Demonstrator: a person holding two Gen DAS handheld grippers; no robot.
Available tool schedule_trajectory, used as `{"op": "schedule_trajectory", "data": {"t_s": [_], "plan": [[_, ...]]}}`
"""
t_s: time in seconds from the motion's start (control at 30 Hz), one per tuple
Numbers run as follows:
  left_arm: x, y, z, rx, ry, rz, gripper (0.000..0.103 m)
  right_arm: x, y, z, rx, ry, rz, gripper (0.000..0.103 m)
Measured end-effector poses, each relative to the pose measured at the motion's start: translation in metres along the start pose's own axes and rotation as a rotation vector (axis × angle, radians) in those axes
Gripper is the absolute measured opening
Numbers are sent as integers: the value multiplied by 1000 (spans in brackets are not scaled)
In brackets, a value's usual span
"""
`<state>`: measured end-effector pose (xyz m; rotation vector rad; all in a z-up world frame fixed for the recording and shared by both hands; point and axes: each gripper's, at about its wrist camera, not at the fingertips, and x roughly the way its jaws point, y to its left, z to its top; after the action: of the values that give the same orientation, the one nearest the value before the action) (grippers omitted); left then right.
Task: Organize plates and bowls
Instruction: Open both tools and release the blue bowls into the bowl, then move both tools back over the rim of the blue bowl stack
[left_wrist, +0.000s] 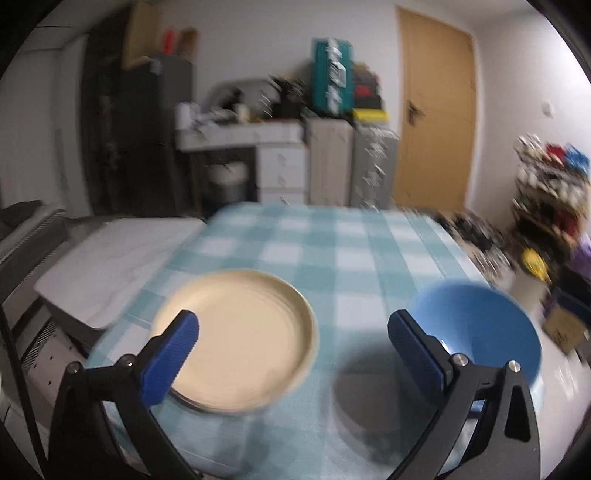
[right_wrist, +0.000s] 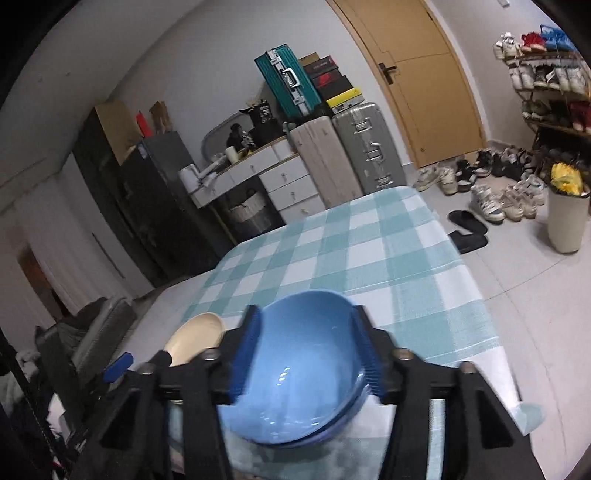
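Plates (left_wrist: 236, 339) sit stacked on the checked table (left_wrist: 332, 240) just left of the blue bowls (right_wrist: 295, 373), so both the left claw (left_wrist: 291, 354) and right claw (right_wrist: 306, 354), spread apart and gripping nothing, should pull back straight without nudging either stack.

Brightness: even, soft indoor light, moderate; no lamp in view.
Blur: left wrist view smeared throughout, worst on the shoe rack (left_wrist: 550, 184) and cabinets; right wrist view much sharper.
Shadows: a dark soft patch on the checked cloth (left_wrist: 332, 251) beside the blue bowl (left_wrist: 480, 325).
Glare: small white glints inside the blue bowl.
Distortion: fisheye bending, the door (right_wrist: 410, 74) curved, black corners.
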<state>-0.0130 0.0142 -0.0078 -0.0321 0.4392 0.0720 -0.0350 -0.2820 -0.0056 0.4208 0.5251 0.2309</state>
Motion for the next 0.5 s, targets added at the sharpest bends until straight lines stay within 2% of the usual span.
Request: {"op": "schedule_trajectory", "data": {"t_s": [0.07,0.17,0.2,0.3,0.37,0.43,0.5], "plan": [[-5,5,3,-7,-59,32,103,-5,8,-2,-28,-17,39,95],[-2,9,3,-8,-44,8,103,-27,32,-6,-135,-140,25,103],[1,10,2,-6,-22,-11,103,-35,43,-9,-197,-195,28,103],[8,12,-1,-7,50,-62,103,-43,68,-21,-337,-269,2,103],[10,13,-2,-25,91,-86,103,-37,84,-31,-443,-263,-48,103],[18,15,-4,-46,131,-101,103,-23,96,-39,-525,-213,-110,103],[23,14,-5,-55,154,-103,103,-15,97,-44,-543,-194,-137,103]]}}
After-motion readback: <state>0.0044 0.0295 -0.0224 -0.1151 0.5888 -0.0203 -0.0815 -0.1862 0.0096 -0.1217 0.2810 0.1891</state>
